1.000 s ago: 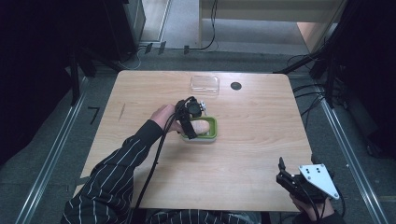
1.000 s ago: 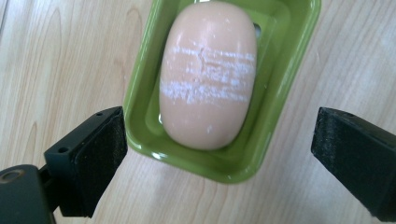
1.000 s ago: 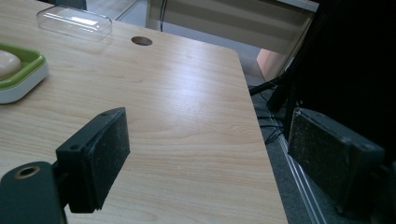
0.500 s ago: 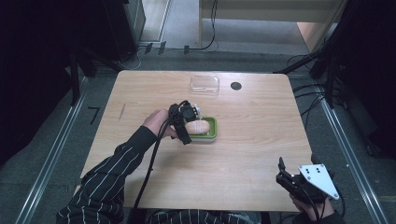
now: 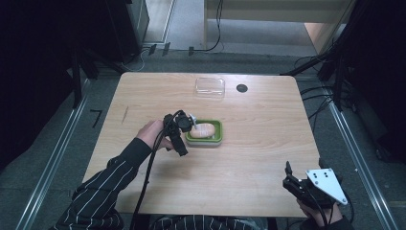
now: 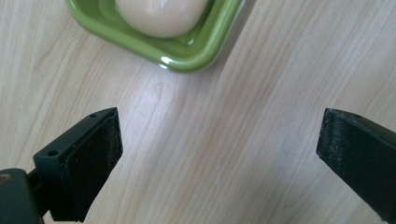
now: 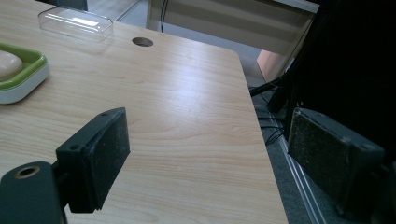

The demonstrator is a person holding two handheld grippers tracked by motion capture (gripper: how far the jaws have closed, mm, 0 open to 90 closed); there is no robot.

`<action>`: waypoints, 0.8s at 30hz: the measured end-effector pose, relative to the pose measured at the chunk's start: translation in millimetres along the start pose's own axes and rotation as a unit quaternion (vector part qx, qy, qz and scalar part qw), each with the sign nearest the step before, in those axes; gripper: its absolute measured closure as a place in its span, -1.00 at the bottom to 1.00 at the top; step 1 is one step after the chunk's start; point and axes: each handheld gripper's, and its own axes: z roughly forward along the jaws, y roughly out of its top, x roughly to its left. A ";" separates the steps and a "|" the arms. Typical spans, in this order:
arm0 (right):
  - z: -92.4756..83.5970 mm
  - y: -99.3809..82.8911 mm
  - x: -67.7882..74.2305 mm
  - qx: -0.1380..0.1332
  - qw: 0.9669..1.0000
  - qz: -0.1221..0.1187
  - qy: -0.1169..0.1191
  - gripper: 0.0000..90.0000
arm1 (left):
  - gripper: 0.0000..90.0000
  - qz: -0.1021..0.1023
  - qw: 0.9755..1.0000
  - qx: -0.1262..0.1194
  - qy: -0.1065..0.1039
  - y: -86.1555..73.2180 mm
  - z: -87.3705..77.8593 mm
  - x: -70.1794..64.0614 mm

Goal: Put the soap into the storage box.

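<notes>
A pale peach soap bar (image 5: 205, 129) lies in a green dish (image 5: 218, 125) on a white base, mid-table. My left gripper (image 5: 183, 136) hovers just left of the dish. Its jaws have just been opening and now stand open over bare wood, with nothing between them. In the left gripper view (image 6: 219, 135) the dish corner (image 6: 187, 56) and the soap (image 6: 161, 16) sit beyond the jaw tips. My right gripper (image 5: 290, 178) rests open at the table's near right corner, and in its own view (image 7: 210, 140) the jaws are wide apart and empty, with the dish (image 7: 28, 70) far off to the left.
A clear plastic lid (image 5: 209, 87) lies near the far edge, beside a round cable hole (image 5: 242, 88). The table's right edge (image 7: 261, 154) runs close by the right gripper, with cables on the floor beyond it.
The left gripper has drawn back from above the dish toward the left and near side. The soap has stayed in the dish. The right gripper has not moved.
</notes>
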 end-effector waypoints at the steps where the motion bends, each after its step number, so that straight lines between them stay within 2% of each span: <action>1: 0.0 0.1 0.0 0.001 1.000 0.000 0.000 -0.70 | -0.98 -0.001 1.000 0.003 -0.001 -1.7 -0.2 -1.2; 24: 0.0 0.1 -0.1 0.000 1.000 -0.001 0.000 -0.70 | -0.99 -0.024 0.999 0.025 -0.017 -44.0 14.1 -24.7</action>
